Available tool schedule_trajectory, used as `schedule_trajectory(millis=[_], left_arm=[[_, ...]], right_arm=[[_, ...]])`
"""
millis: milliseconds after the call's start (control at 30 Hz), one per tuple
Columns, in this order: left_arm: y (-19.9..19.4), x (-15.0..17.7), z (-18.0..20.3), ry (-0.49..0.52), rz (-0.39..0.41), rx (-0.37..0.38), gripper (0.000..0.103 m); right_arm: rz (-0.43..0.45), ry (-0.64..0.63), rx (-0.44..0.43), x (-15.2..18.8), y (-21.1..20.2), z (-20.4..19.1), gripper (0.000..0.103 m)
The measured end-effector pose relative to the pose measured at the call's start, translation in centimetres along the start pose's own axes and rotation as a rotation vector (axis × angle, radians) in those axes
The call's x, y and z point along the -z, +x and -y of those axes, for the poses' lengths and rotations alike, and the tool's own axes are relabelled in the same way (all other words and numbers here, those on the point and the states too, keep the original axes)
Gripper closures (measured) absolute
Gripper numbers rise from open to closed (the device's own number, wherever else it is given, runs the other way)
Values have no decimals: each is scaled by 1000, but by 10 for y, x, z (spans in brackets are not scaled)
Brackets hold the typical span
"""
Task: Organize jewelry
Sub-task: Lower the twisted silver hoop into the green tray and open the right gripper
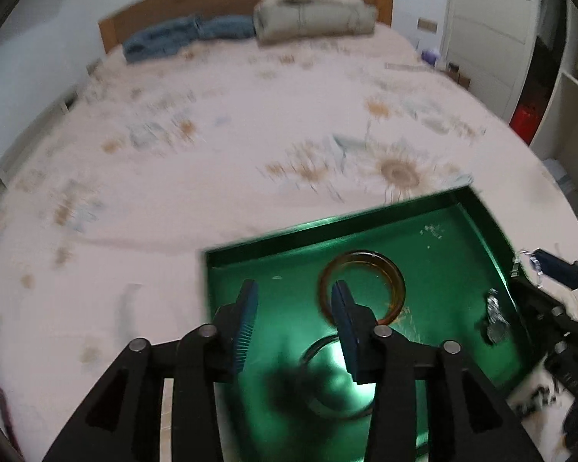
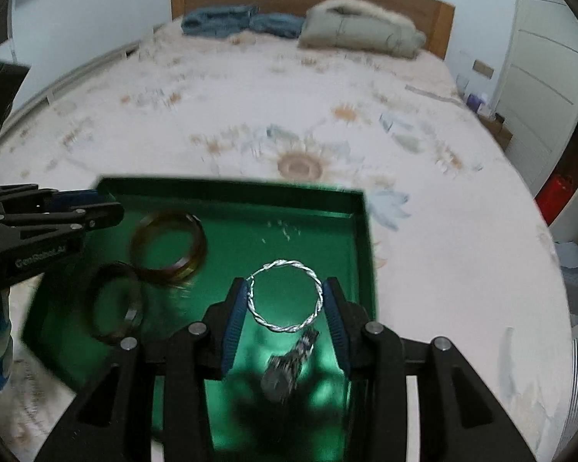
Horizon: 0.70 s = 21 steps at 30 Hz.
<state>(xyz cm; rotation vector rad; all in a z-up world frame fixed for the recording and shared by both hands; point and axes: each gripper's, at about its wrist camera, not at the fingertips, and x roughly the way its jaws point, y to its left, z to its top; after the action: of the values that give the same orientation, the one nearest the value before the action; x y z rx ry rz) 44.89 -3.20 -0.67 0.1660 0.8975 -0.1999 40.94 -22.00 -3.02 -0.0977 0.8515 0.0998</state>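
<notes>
A green tray [image 1: 474, 208] [image 2: 231, 192] lies on the bed. In it lie an amber bangle [image 1: 395, 269] [image 2: 169, 246], a dark bangle [image 1: 316, 350] [image 2: 115, 304], a silver watch [image 2: 289, 365] [image 1: 495, 323] and a twisted silver bangle [image 2: 287, 294]. My left gripper [image 1: 294, 323] is open above the tray, its right finger over the amber bangle's near rim. My right gripper [image 2: 287, 319] holds the silver bangle between its pads, above the watch. The left gripper also shows in the right wrist view [image 2: 77, 208].
The bed [image 1: 212, 134] has a pale floral cover. Folded jeans [image 1: 181, 36] and a grey coat [image 1: 312, 11] lie by the wooden headboard. A white wardrobe [image 1: 493, 19] and shelves stand at the right.
</notes>
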Motion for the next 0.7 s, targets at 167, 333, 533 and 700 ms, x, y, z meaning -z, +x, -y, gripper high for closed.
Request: schedule_trajectory(millis=[167,333,533,700], left_arm=[[-93,17,-33,-3,111,-24,54],[-165,52,-54,-26,172,-26,54],[-180,87,-63,-59,158,25,54],[-150,102,-68,-67,133,47,54]], right_arm=[[104,-1,-23,3,-82,-7,65],[189,4,-25,6,-150,-14,64],[165,31,-33,18,-144,-32,64],[44,23,-18,44,-77,-47,64]])
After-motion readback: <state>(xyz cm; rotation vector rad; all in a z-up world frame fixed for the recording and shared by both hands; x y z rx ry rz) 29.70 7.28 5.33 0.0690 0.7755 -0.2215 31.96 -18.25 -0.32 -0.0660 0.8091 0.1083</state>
